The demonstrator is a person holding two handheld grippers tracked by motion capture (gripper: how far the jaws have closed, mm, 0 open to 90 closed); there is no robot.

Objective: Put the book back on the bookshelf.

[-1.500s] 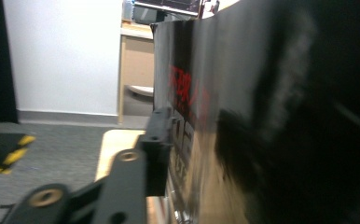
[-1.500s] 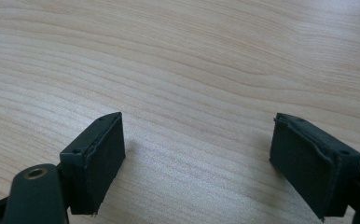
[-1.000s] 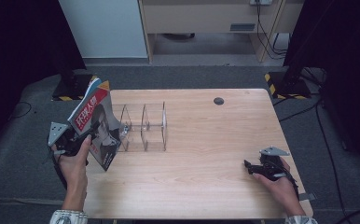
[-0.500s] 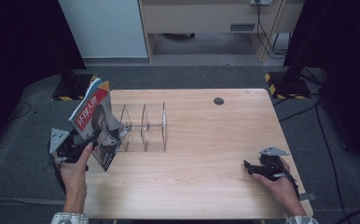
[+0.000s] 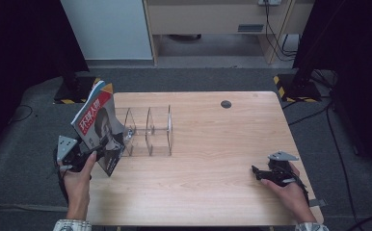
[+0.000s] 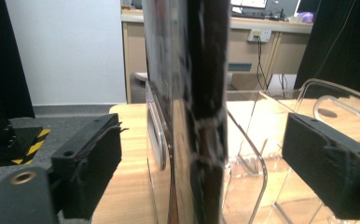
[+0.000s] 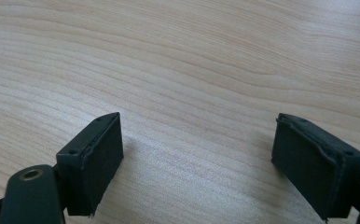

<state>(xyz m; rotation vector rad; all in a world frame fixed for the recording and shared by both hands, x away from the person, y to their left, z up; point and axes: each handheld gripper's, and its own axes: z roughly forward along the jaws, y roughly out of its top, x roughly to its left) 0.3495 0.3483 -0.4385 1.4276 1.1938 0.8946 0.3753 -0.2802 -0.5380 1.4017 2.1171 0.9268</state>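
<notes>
Magazine at the clear rack's left end, between wide-apart jaws.

Nearest, at the table's (image 5: 213,192) right front corner: right gripper (image 5: 263,173) low over bare wood, jaws spread wide with nothing between them, grain alone beneath in the right gripper view (image 7: 197,158). Plenty of open tabletop from there across to the rack. At the left front edge: left gripper (image 5: 95,154) with jaws parted on either side of the magazine (image 5: 99,127), neither pad touching it in the left gripper view (image 6: 187,112). Magazine on edge, long axis rising and tilted up-left, cover toward the camera, lower part at the acrylic rack's (image 5: 148,132) leftmost slot; whether fully seated, cannot tell. Remaining slots empty. Farther back: a small dark disc (image 5: 226,104) near the rear edge.
</notes>
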